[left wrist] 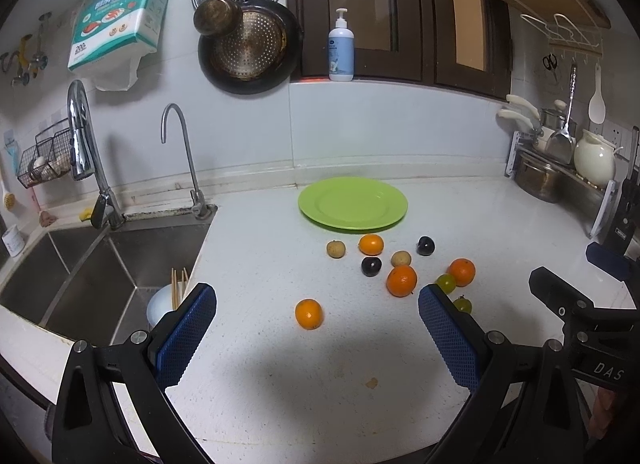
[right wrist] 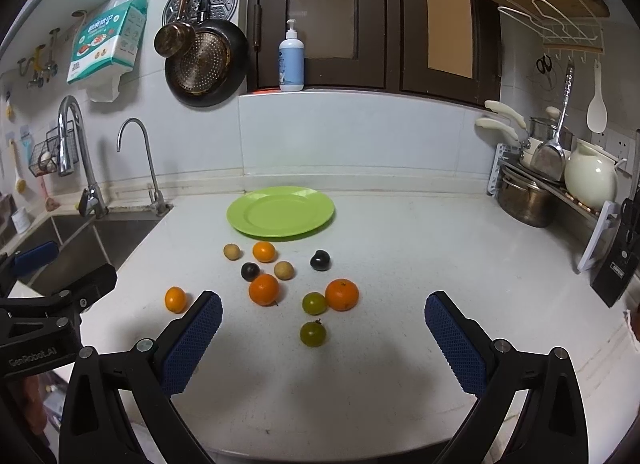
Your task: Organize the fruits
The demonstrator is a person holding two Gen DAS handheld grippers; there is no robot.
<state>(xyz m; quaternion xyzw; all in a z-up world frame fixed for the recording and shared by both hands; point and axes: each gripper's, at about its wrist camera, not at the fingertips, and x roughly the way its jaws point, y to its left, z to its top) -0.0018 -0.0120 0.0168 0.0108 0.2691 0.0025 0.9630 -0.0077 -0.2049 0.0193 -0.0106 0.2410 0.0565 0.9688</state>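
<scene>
An empty green plate (left wrist: 352,203) (right wrist: 281,211) sits at the back of the white counter. In front of it lie several small fruits: oranges (left wrist: 401,281) (right wrist: 263,289), two dark plums (left wrist: 371,266) (right wrist: 320,260), two tan longans (left wrist: 335,249) (right wrist: 284,270) and two green fruits (right wrist: 312,333) (left wrist: 446,282). One orange (left wrist: 308,314) (right wrist: 175,299) lies apart to the left. My left gripper (left wrist: 316,338) is open and empty, just short of that orange. My right gripper (right wrist: 324,340) is open and empty, with the nearest green fruit between its fingers' lines.
A steel sink (left wrist: 100,264) with two taps lies to the left, holding a white bowl with chopsticks (left wrist: 166,304). A dish rack with a pot and a white jug (right wrist: 588,178) stands at the right, a knife block (right wrist: 618,260) beside it. A soap bottle (left wrist: 341,49) stands on the sill.
</scene>
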